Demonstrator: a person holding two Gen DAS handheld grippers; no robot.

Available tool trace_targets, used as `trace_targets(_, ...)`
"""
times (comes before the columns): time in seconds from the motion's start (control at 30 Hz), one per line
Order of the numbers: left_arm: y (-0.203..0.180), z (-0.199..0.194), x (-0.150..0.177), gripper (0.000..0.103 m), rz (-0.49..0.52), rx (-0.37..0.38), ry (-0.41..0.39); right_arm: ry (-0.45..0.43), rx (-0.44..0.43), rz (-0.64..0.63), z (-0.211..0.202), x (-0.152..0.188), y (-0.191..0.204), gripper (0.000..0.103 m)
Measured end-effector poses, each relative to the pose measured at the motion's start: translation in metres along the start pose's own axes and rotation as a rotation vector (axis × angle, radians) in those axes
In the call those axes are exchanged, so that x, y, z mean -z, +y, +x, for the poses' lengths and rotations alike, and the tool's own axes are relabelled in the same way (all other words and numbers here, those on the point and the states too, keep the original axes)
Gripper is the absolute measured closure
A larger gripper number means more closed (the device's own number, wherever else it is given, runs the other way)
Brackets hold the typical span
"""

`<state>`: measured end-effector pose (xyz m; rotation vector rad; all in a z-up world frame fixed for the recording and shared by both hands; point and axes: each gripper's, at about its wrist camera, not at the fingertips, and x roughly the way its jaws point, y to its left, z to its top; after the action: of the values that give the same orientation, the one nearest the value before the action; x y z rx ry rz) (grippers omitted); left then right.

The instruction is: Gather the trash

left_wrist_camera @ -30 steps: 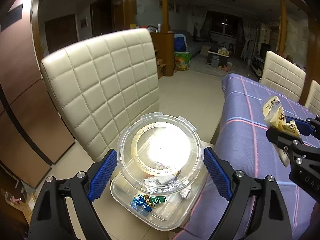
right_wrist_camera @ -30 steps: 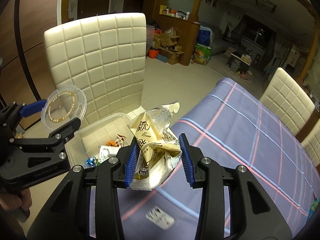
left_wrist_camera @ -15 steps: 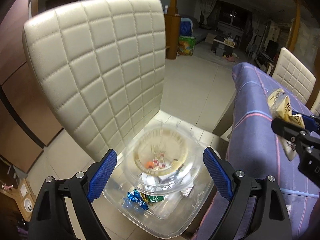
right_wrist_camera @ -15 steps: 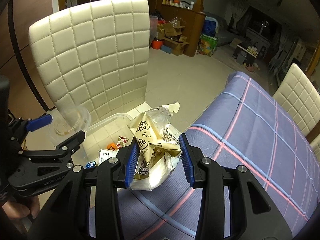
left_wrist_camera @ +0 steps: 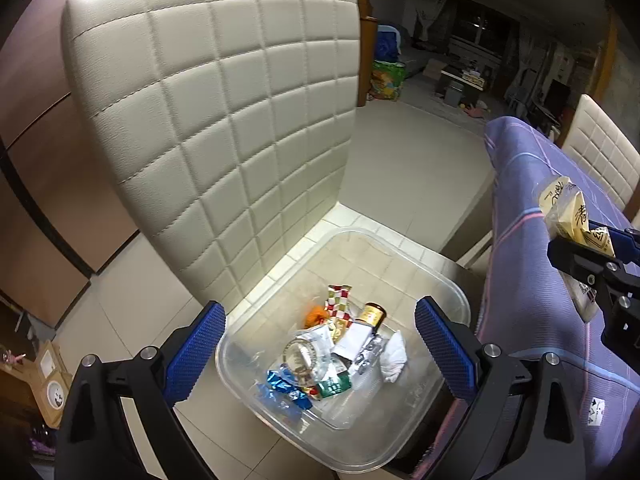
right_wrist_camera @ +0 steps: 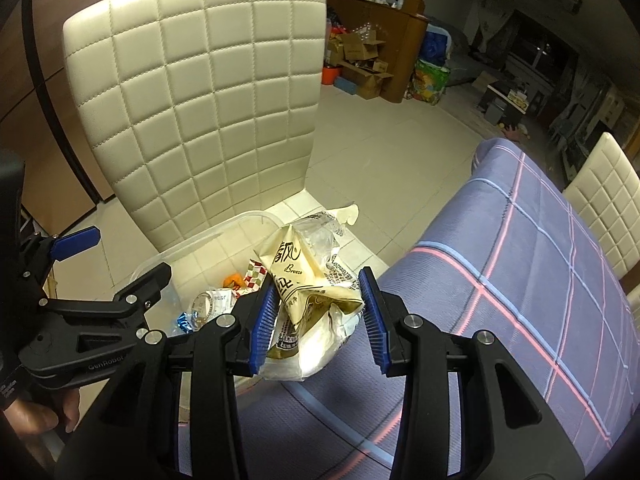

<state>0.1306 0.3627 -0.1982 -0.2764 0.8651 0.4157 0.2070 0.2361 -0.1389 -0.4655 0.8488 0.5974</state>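
While the left gripper (left_wrist_camera: 320, 344) hangs over the bin (left_wrist_camera: 440, 276) on the chair (left_wrist_camera: 224, 120), its jaws are opening with nothing between them; lid (left_wrist_camera: 300, 356) lies among wrappers inside. Right view: right gripper (right_wrist_camera: 320, 312), jaws opening, pads on crumpled cream bags (right_wrist_camera: 308, 280) at the table (right_wrist_camera: 520, 280) edge. Drop-off step; next likely needs carrying them over the bin.

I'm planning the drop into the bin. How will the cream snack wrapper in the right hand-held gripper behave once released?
The wrapper looks crumpled and thin, so probably floppy and light. It may flutter or snag rather than fall straight into the clear bin.
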Motion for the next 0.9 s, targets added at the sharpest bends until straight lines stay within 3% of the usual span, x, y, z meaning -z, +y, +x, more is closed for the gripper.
trace_targets(0.23,0.012,0.000,0.000,0.010,-0.028,-0.016,-0.005,-0.011,-0.020,-0.026,-0.001,-0.002,0.013,0.056)
trace_targets(0.3,0.014,0.000,0.000,0.010,-0.039,-0.013,-0.002,-0.021,-0.025,-0.030,-0.003,-0.003,0.016,0.039)
trace_targets(0.33,0.014,0.001,0.000,0.010,-0.045,-0.014,0.001,-0.034,-0.018,-0.029,-0.005,-0.002,0.015,0.035)
trace_targets(0.63,0.010,-0.010,0.002,0.010,-0.054,0.006,-0.006,-0.036,0.005,0.002,-0.013,0.004,0.004,0.033)
trace_targets(0.77,0.004,-0.026,0.000,0.010,-0.042,0.013,-0.033,-0.062,0.039,0.020,-0.025,0.010,-0.002,0.015)
trace_targets(0.9,-0.002,-0.046,-0.002,0.010,-0.035,0.026,-0.062,-0.096,0.046,0.041,-0.048,0.014,-0.008,0.012)
